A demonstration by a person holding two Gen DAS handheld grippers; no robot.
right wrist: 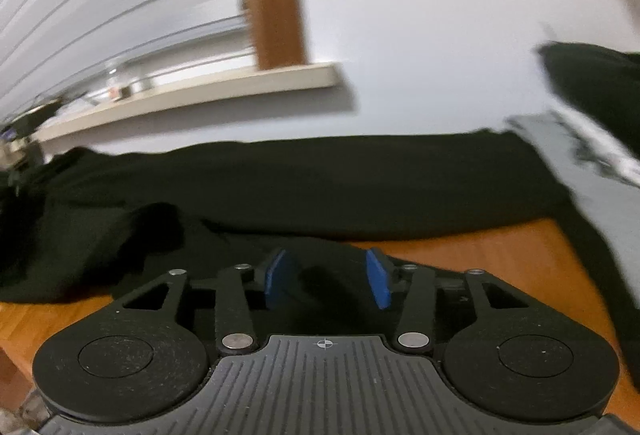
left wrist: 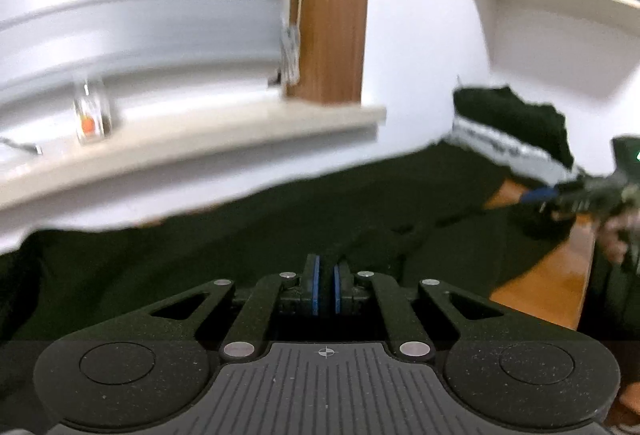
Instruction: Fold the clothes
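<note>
Your dark garment lies spread across the wooden worktop, one part bunched, a fold of it lifted beyond its right end. The left gripper has its jaws together on the garment's near edge; the right gripper stands over that edge, jaws apart. No neat folded stack shows; folding looks unfinished.

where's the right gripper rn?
In the left wrist view, the right gripper is at the far right edge, over the wooden table, fingers at the dark garment below its white-striped raised part.
</note>
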